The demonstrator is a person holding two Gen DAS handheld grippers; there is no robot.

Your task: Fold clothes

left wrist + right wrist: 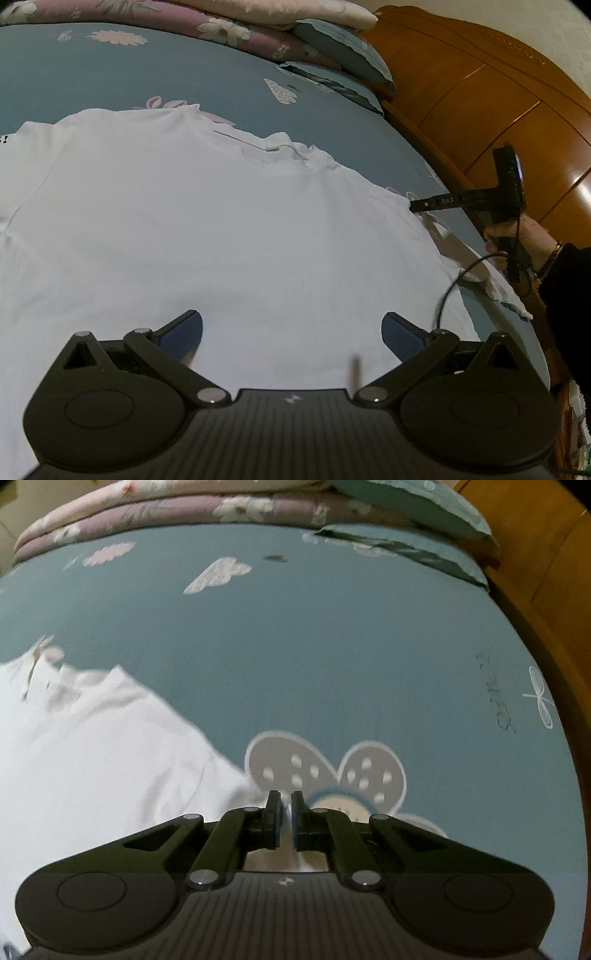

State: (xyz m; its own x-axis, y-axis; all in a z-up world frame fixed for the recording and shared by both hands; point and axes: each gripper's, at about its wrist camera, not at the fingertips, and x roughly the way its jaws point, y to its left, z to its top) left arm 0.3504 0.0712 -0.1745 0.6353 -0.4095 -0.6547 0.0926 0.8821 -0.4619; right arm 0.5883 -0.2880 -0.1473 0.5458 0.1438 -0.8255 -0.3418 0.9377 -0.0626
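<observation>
A white T-shirt (221, 229) lies flat on the teal bedsheet (184, 74), its collar (266, 147) towards the far side. My left gripper (291, 325) hovers over the shirt's body, open, with nothing between its blue pads. At the right of the left wrist view, a hand holds my right gripper (415, 205), whose tips meet the shirt at the shoulder by the right sleeve (454, 243). In the right wrist view, my right gripper (285, 805) is shut on a pinch of the T-shirt (92, 746), and white cloth shows between and under the pads.
Two teal pillows (343, 48) and folded floral quilts (184, 18) lie at the far end of the bed. A wooden headboard (498, 92) runs along the right. A black cable (454, 284) hangs from the right gripper over the sleeve. Bare sheet (332, 646) spreads beyond the shirt.
</observation>
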